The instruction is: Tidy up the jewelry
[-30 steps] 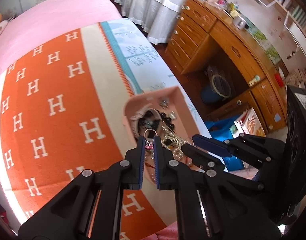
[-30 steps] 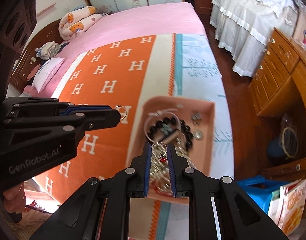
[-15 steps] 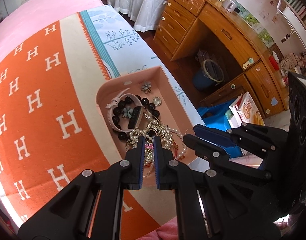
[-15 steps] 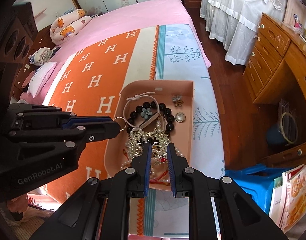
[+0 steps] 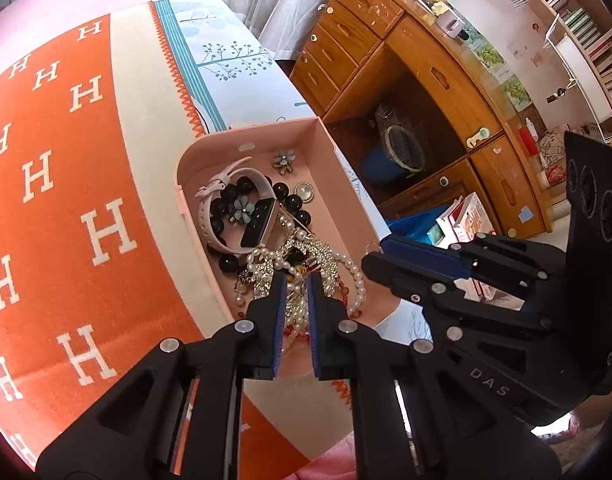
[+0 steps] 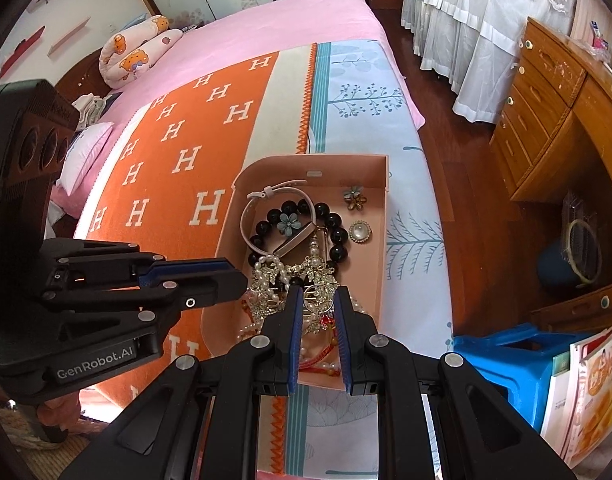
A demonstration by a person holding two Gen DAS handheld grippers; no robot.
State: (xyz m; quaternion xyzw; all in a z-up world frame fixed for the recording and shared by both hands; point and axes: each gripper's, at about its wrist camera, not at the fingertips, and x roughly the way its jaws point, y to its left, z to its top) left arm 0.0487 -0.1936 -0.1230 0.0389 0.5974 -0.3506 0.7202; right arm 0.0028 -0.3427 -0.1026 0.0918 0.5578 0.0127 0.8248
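The left gripper [image 5: 293, 280] points down into a pink box [image 5: 338, 168] that sits on the bed, on an orange blanket [image 5: 65, 184] with white H letters. Its jaws are almost closed above a tangle of pearl strands [image 5: 346, 268]. The right gripper [image 5: 376, 258] reaches in from the right, near the box edge.

You can read "GenRobot.AI" in pale letters on the black body of the left gripper [image 6: 229, 280], low on its side in the right wrist view. On the right gripper [image 5: 372, 260], seen from the left wrist, the letters "DAS" stand on its black arm. The orange blanket [image 6: 193, 152] carries a repeated white "H" all across it. The magazines [image 6: 586, 392] at the lower right bear print, but you cannot make it out.
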